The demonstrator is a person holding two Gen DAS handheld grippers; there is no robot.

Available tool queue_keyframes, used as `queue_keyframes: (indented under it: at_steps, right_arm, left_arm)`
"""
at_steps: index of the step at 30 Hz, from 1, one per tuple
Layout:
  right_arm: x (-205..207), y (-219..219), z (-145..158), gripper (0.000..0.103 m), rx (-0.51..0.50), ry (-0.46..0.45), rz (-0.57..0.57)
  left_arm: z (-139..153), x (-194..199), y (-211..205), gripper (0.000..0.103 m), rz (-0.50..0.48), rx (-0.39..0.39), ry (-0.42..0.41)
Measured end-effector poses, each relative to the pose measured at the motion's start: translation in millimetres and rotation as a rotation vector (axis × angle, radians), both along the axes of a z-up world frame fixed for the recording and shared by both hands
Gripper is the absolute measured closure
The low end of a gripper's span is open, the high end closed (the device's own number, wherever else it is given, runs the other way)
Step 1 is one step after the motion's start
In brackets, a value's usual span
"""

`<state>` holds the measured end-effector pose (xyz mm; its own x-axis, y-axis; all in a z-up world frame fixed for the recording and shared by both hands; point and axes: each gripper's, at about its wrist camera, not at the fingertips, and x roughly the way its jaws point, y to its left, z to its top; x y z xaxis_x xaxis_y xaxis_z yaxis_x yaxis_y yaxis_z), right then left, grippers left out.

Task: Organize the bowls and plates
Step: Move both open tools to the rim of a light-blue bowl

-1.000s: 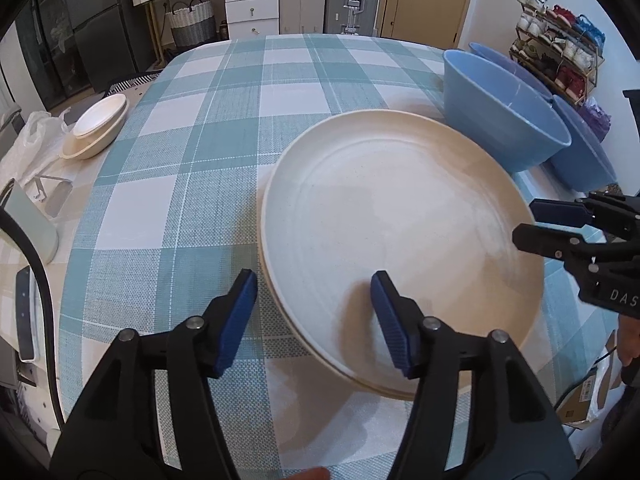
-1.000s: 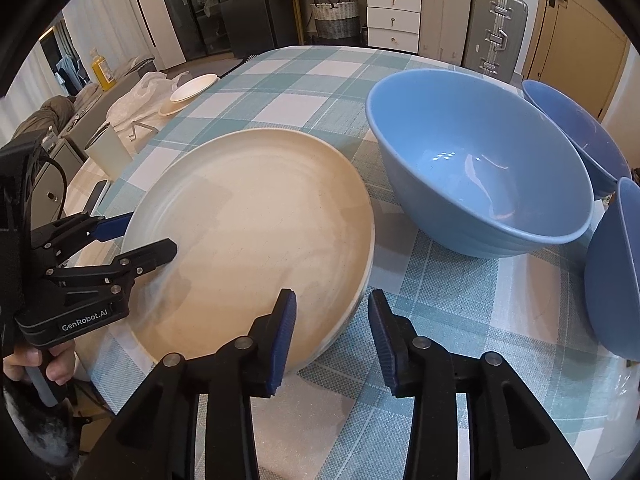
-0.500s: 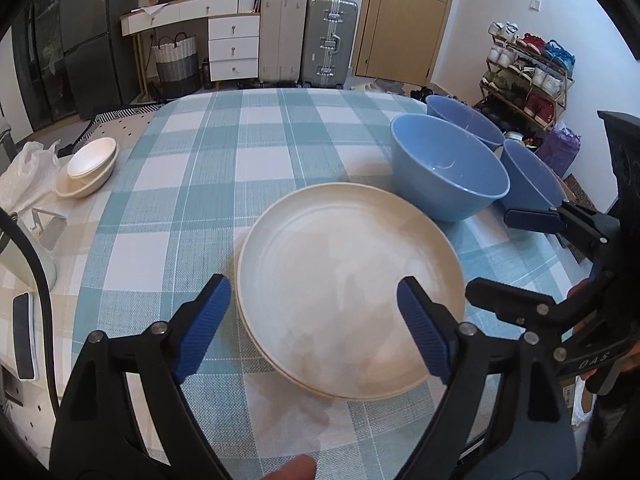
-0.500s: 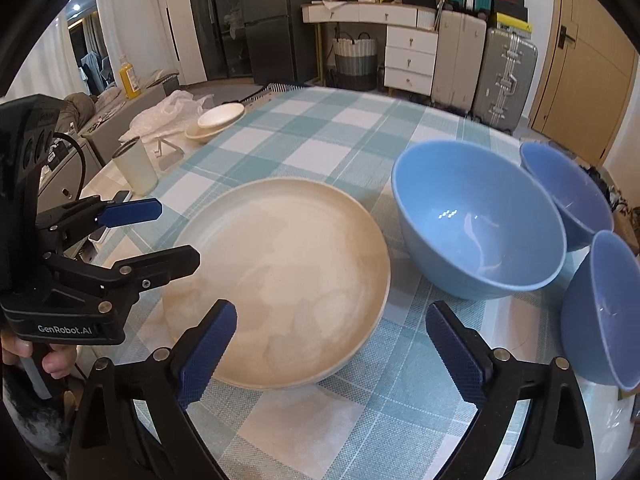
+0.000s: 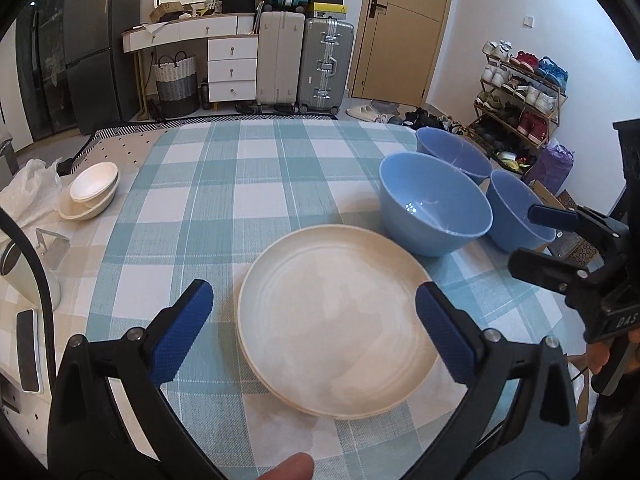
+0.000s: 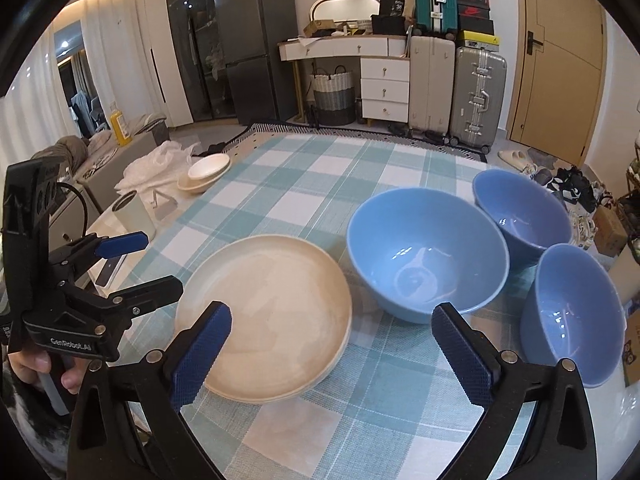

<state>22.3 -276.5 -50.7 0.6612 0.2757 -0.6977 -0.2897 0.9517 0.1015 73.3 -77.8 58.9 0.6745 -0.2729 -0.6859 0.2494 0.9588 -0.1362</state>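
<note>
A stack of cream plates lies flat on the checked tablecloth near the front edge. Three blue bowls stand to its right: a large one, one behind it and one at the table's right edge. My left gripper is open and empty, raised above the plates' near side. My right gripper is open and empty, raised above the gap between the plates and the large bowl. Each gripper shows in the other's view, left and right.
Small cream bowls are stacked at the far left of the table. Beside them lie a white plastic bag, a pale cup and a phone. Suitcases, drawers and a shoe rack stand beyond the table.
Both grippers have opened wide, let go of the plate stack and pulled back and up. The plates now rest flat on the table.
</note>
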Motion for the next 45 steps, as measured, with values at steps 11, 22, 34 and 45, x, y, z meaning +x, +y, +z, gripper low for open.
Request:
queue_keyframes:
  at_steps: [11, 22, 34, 45]
  right_arm:
    - [-6.7, -57.5, 39.2, 0.001, 0.032, -0.053, -0.077]
    - [-9.3, -121.1, 63.4, 0.001, 0.029, -0.080, -0.182]
    - [12.5, -170.4, 69.3, 0.001, 0.029, -0.056, -0.250]
    - [54.9, -195.8, 57.0, 0.001, 0.036, -0.013, -0.292]
  left_arm:
    - [39.3, 20.8, -54.0, 0.002, -0.060, -0.005, -0.058]
    - [51.9, 46.3, -115.8, 0.002, -0.137, 0.034, -0.073]
    - [51.0, 87.7, -156.4, 0.002, -0.164, 0.039, -0.042]
    - [42.0, 142.5, -179.6, 0.002, -0.168, 0.046, -0.003]
